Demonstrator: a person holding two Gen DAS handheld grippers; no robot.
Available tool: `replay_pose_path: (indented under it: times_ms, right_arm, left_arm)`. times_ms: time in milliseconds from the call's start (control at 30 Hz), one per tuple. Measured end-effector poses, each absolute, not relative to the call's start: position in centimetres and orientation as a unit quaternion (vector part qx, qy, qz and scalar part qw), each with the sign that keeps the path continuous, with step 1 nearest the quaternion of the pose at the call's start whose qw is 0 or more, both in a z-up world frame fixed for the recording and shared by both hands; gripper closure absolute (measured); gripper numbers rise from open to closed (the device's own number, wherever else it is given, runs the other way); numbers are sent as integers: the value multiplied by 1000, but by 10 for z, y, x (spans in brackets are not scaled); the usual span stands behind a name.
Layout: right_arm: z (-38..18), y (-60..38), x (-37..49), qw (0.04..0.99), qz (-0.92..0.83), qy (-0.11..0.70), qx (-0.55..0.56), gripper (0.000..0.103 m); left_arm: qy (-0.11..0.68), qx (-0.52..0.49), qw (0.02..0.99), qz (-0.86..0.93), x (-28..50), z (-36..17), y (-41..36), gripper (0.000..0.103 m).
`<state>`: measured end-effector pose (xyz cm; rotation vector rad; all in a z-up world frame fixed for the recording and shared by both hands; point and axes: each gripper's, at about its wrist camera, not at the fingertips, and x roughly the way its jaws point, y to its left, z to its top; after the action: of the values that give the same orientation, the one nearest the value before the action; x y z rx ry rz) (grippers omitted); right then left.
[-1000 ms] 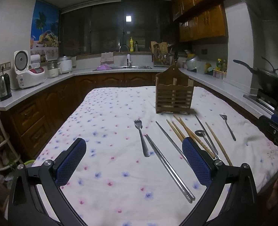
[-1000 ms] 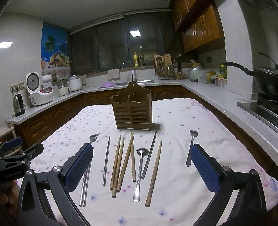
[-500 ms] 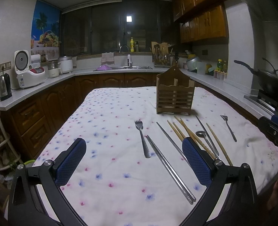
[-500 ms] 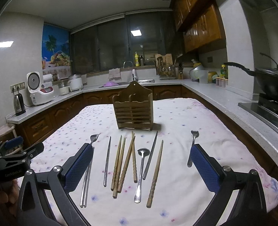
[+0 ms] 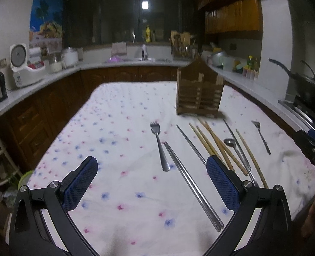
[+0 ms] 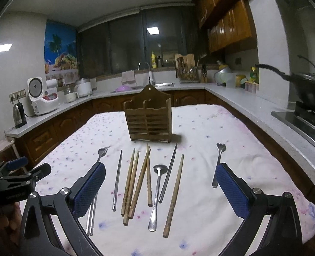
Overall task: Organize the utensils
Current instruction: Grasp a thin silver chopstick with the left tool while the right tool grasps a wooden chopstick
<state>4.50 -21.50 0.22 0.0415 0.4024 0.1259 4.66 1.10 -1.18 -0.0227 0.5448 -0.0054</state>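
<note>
A wooden slatted utensil holder (image 5: pixel 199 91) (image 6: pixel 149 121) stands upright on the floral tablecloth. In front of it lie a fork (image 5: pixel 160 146), a pair of metal chopsticks (image 5: pixel 192 185), a single metal chopstick (image 6: pixel 117 179), several wooden chopsticks (image 6: pixel 136 181), a spoon (image 6: pixel 155 194) and a small fork (image 6: pixel 218 164). My left gripper (image 5: pixel 152 179) is open and empty, above the near left part of the table. My right gripper (image 6: pixel 159 183) is open and empty, above the row of utensils.
The table (image 5: pixel 119 115) is ringed by kitchen counters with a rice cooker (image 6: pixel 41 98), a kettle (image 6: pixel 18 113), a sink (image 6: pixel 164 84) and a wok on the stove (image 6: pixel 306 87). The other gripper shows at the frame edge in each view.
The left gripper has eased slightly forward and lower toward the table, with the view blurred by motion. The right gripper has crept a little closer to the utensils. Both stay open.
</note>
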Motion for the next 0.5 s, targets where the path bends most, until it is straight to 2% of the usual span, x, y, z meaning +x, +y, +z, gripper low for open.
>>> replay_pose_path:
  times_ms: [200,267,500]
  right_arm:
    - [-5,-223,83,965,80,246,38,0]
    - [-10,-224,101,958,86,268,44,3]
    - [-25,-240,164,937,81,334,69,34]
  left_arm:
    - [319,-20,947,-30,92,-16,5,0]
    - [334,-19,942,-36,109,-17,1,2]
    - [375,-13,925,-54,156,-24,-14,16]
